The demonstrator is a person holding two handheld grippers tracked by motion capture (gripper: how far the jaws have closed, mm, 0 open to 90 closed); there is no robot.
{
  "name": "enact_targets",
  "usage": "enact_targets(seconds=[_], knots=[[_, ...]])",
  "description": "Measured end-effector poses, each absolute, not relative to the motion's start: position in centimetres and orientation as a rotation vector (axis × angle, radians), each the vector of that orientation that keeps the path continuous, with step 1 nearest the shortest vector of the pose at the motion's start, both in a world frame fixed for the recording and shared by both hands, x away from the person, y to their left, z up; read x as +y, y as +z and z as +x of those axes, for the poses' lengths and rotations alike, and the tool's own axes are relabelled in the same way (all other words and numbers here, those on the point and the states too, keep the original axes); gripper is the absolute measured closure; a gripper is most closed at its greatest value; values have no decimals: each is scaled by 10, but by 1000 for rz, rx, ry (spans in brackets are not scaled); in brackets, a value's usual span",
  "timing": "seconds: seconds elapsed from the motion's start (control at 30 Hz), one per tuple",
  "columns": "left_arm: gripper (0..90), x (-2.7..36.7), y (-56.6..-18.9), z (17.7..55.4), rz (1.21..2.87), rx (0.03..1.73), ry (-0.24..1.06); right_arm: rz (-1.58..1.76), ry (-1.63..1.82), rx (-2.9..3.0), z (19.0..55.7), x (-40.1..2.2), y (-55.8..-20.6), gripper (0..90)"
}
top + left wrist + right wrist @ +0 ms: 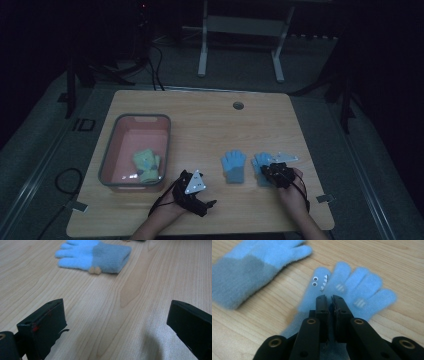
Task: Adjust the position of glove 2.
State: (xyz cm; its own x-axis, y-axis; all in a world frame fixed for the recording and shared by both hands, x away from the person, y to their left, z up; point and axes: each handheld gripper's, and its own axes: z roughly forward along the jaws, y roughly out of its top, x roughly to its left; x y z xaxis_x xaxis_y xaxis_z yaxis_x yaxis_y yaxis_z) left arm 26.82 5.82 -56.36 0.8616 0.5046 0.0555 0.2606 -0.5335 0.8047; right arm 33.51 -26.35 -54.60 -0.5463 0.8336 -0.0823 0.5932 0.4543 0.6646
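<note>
Gloves lie side by side on the table: my right gripper is pinched nearly closed on the right glove, a fold of its palm between the jaws. Just beside it lies the left glove, flat. My left gripper rests open on bare wood, holding nothing. A yellow glove sits in the bin

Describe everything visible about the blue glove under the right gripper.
The blue glove looks like soft fleece: light blue fingers, a greyer cuff end, small googly eyes and white teeth on the thumb, pale stripes on two fingers. It lies flat on the wooden table, fingers pointing away from the person, close beside a second blue glove; whether the two touch I cannot tell. The right gripper sits on its palm with jaws shut, apparently pinching the fabric.
</note>
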Motion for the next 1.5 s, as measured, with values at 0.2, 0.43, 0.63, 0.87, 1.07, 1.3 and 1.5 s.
enact_targets(seconds=[0.2,0.43,0.63,0.87,1.07,1.3,1.5], knots=[[26,59,-563,268,2153,558,352,1253,857,2272,335,-268,-530,860],[26,58,-564,268,2161,554,357,1277,953,2184,334,-274,-493,860],[26,58,-564,268,2161,553,359,1214,1006,2155,329,-264,-459,860],[26,58,-564,268,2161,552,358,1143,1069,2159,327,-240,-434,860],[26,58,-564,267,2160,550,359,1104,1101,2188,328,-215,-431,860],[26,58,-564,267,2160,549,363,1094,1093,2249,333,-188,-444,860],[26,58,-563,267,2161,547,362,1120,1063,2294,338,-175,-464,860]])
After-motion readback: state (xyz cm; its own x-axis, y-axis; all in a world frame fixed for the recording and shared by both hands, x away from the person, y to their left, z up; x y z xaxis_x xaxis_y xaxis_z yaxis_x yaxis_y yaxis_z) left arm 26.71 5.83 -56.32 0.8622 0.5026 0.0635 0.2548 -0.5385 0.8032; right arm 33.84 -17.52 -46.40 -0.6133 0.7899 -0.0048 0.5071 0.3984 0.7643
